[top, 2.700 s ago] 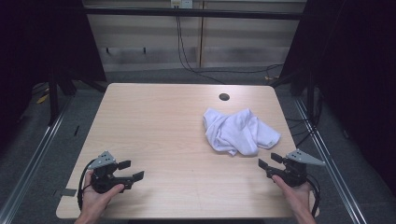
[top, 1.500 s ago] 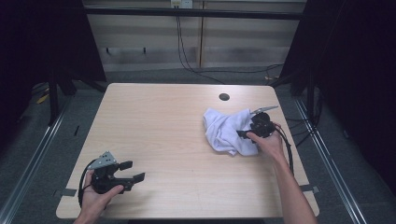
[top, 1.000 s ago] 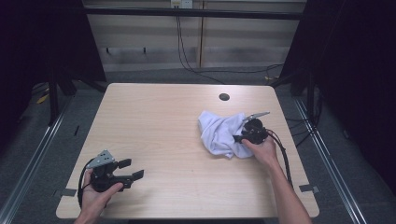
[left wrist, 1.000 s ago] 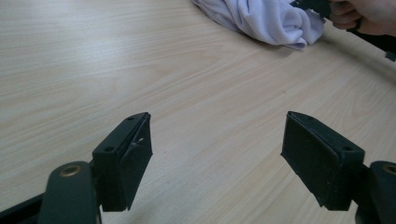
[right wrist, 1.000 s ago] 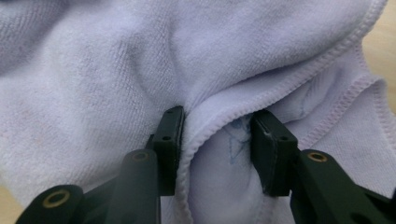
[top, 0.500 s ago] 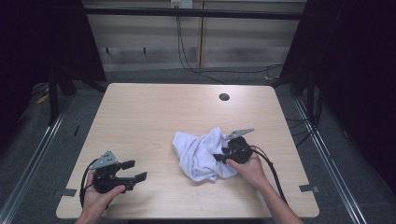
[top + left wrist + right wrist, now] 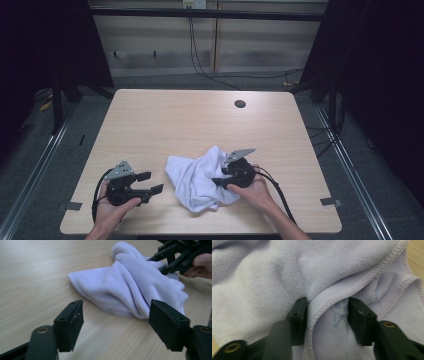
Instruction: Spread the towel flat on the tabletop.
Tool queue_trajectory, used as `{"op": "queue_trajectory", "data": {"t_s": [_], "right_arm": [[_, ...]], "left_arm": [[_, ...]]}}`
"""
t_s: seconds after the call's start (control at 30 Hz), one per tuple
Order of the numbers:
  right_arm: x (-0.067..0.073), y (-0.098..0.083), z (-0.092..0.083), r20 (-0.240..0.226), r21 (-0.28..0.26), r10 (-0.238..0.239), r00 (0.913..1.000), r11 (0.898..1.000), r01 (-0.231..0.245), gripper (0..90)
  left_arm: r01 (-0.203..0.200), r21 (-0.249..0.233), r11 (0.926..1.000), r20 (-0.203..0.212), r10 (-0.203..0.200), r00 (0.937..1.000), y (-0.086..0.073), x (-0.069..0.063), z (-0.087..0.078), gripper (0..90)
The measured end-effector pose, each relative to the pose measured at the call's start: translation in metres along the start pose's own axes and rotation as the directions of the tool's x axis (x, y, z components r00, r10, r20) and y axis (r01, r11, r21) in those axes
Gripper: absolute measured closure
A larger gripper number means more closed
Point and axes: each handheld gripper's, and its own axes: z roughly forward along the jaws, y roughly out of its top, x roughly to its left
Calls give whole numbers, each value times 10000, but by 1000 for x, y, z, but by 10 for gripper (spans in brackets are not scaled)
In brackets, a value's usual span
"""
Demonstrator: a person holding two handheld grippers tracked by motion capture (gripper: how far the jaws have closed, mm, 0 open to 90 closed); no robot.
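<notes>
We are holding our left gripper point(image 7: 150, 183) low at the near left, jaws standing wide apart after closing slightly. Our right gripper point(image 7: 220, 181) is sitting at the near centre, its jaws just opening around folds of cloth point(image 7: 197, 177).

No text, label or number can be read anywhere in these views.

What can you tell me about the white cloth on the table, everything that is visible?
The white cloth is a soft, towel-like fabric with a stitched hem and a faint blue print. It lies crumpled in a loose heap on the near part of the wooden table. The right tongs have just been opening, with a fold between the jaws. The left tongs stand open beside it, apart from it.
</notes>
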Motion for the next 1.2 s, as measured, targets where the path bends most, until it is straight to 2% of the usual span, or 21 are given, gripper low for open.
{"op": "queue_trajectory", "data": {"t_s": [0.03, 0.07, 0.1, 0.13, 0.2, 0.27, 0.3, 0.37, 0.43, 0.53, 0.63, 0.7, 0.8, 0.87, 0.93, 0.97, 1.0, 1.03, 1.1, 1.13, 1.2], "right_arm": [[2, 2, 0, -141, 74, -71, 9999, 9999, 72, 397], [2, 4, -1, -294, -8, -93, 9995, 10000, 93, 381], [2, 5, -4, -599, -118, -96, 9982, 9999, 89, 383], [1, 6, -10, -881, -342, -268, 9957, 9991, 238, 377], [-3, 7, -23, -1003, -883, -154, 9948, 9961, 65, 377], [-11, 9, -35, -907, -1161, -12, 9959, 9932, -94, 493], [-16, 9, -40, -733, -1270, 79, 9973, 9918, -172, 532], [-26, 8, -46, -605, -1464, 405, 9973, 9880, -490, 708], [-33, 6, -46, -438, -1323, 364, 9984, 9903, -419, 726], [-42, 6, -33, -106, -1001, 647, 9978, 9928, -654, 612], [-52, 6, -16, -196, -741, 879, 9959, 9933, -891, 531], [-54, 8, -8, -330, -576, 899, 9954, 9941, -917, 499], [-50, 9, 1, -265, -371, 811, 9964, 9959, -821, 427], [-48, 8, 6, -271, -221, 858, 9959, 9960, -864, 415], [-45, 7, 7, -271, -259, 760, 9967, 9967, -767, 420], [-43, 8, 7, -262, -194, 621, 9977, 9978, -626, 421], [-40, 8, 8, -223, -187, 493, 9985, 9986, -498, 445], [-38, 8, 7, -192, -149, 375, 9991, 9992, -378, 540], [-35, 9, 6, -666, -131, 386, 9970, 9991, -396, 758], [-33, 9, 6, -583, -167, 284, 9979, 9994, -294, 822], [-32, 10, 6, -710, -121, 323, 9969, 9994, -333, 850]], "left_arm": [[-112, -43, 9999, -75, 112, 9999, 4, -2, 1, 318], [-120, -120, 9999, 257, 123, 9996, 7, -3, 1, 344], [-411, -177, 9990, 536, 420, 9977, 12, -6, 1, 422], [-814, -182, 9965, 342, 820, 9960, 17, -11, 2, 460], [-1067, -247, 9940, 785, 1083, 9910, 27, -20, 8, 455], [-1285, -334, 9911, 926, 1311, 9870, 38, -26, 18, 488], [-1189, -304, 9924, 1134, 1217, 9861, 44, -27, 24, 490], [-1136, -178, 9934, 1282, 1150, 9851, 52, -27, 39, 507], [-896, 195, 9958, 1456, 858, 9856, 60, -23, 58, 512], [-771, 701, 9946, 1184, 684, 9906, 67, -16, 88, 434], [-582, 786, 9952, 961, 505, 9941, 74, -14, 109, 317], [-662, 754, 9950, 848, 597, 9946, 78, -15, 118, 309], [-342, 1051, 9939, 757, 263, 9968, 80, -11, 133, 330], [-221, 1564, 9875, 1217, 30, 9926, 75, -8, 142, 338], [-211, 2196, 9754, 1182, -51, 9930, 69, -7, 148, 354], [-92, 2151, 9765, 1354, -205, 9906, 68, -6, 148, 363], [-119, 1915, 9814, 1533, -179, 9880, 67, -6, 146, 470], [-90, 1774, 9841, 1439, -169, 9895, 68, -7, 144, 585], [-160, 1669, 9858, 1513, -96, 9884, 69, -7, 141, 706], [-262, 1677, 9855, 1539, 0, 9881, 69, -7, 139, 741], [-486, 1586, 9862, 1653, 220, 9860, 69, -8, 136, 771]]}}
